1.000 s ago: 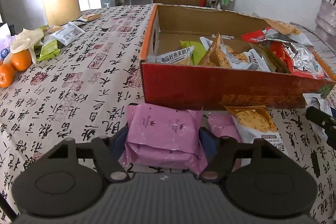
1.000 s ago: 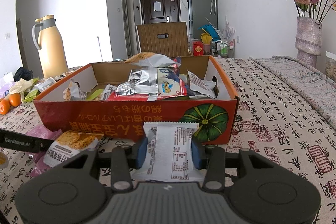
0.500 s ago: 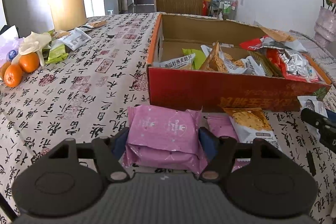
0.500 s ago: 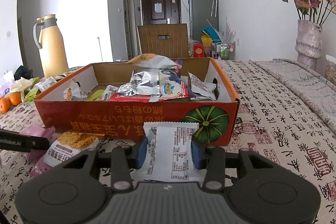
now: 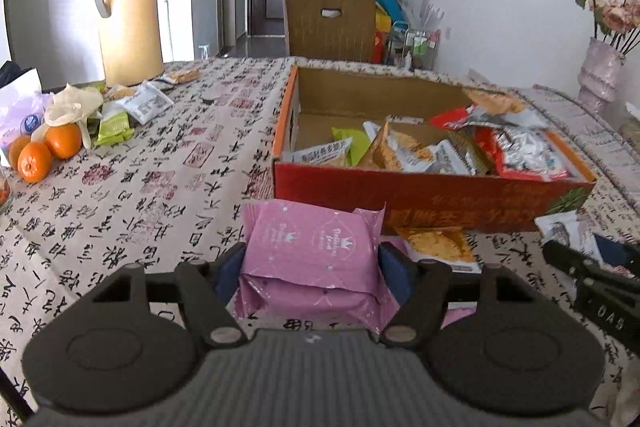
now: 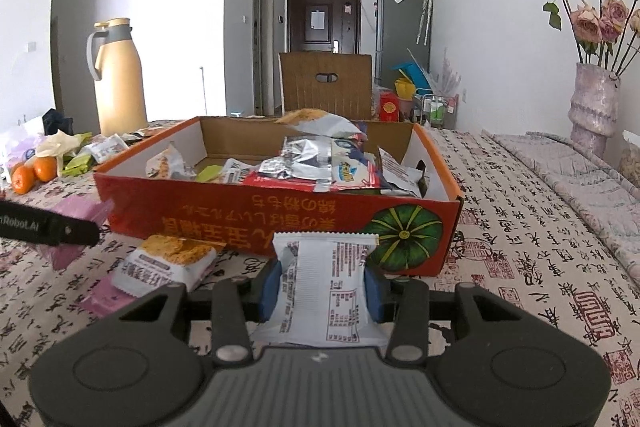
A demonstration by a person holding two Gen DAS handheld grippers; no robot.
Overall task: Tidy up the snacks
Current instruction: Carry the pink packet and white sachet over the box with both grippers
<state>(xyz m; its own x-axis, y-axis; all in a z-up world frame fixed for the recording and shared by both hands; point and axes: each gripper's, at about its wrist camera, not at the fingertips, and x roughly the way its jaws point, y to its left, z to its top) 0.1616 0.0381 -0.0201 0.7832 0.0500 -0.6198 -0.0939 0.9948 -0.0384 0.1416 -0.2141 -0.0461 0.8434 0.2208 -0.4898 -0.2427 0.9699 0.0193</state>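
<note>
My left gripper point(image 5: 312, 273) is shut on a pink snack pack point(image 5: 316, 251) and holds it above the table, in front of the red cardboard box point(image 5: 432, 195). My right gripper point(image 6: 323, 291) is shut on a white snack pack point(image 6: 328, 291), held in front of the same box point(image 6: 280, 223) near its pumpkin print. The box holds several snack packs point(image 6: 316, 163). An orange-and-white snack pack point(image 6: 168, 263) and another pink pack point(image 6: 106, 297) lie on the table by the box front.
Oranges point(image 5: 48, 151), loose snack packs point(image 5: 148, 101) and a tan thermos jug point(image 5: 128, 15) stand at the left of the table. A vase of dried roses point(image 6: 592, 103) stands at the right. A brown chair back point(image 6: 326, 85) is behind the box.
Both grippers have risen with their packs still held; the box top now shows lower in both views. The left gripper has also tilted up, showing more of the room.
</note>
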